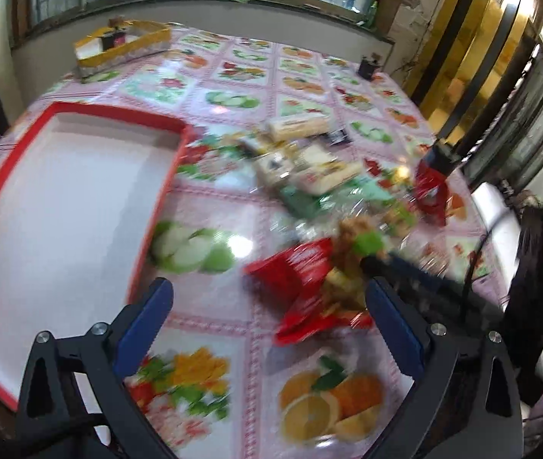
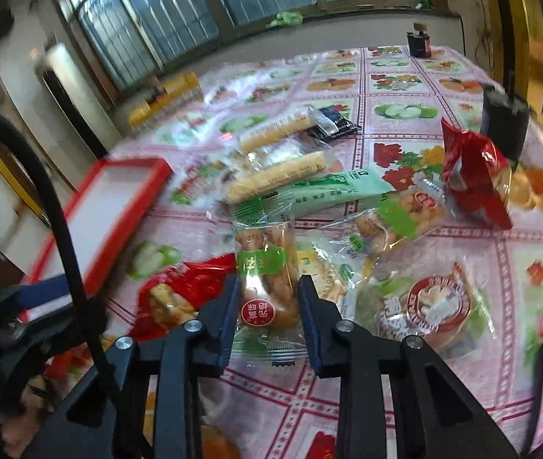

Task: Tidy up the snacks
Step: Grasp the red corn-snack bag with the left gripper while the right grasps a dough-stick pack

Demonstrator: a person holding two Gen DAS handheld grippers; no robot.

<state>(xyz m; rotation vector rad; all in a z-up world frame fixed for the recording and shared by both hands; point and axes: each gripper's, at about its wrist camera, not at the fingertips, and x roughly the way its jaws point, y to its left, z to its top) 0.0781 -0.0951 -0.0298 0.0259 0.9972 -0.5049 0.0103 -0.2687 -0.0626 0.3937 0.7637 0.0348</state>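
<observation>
Between my right gripper's blue pads sits a clear snack packet, pinched, right of the red tray. My left gripper hangs spread wide beside that tray, holding nothing.

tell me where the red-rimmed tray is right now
The red-rimmed tray lies on the table's left side in the left wrist view, beside the left gripper, left of the snack pile.

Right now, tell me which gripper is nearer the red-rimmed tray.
Left. The left gripper hangs open right beside the red-rimmed tray, one finger by its near corner. The right gripper is farther off among the snacks, shut on a clear snack packet.
</observation>
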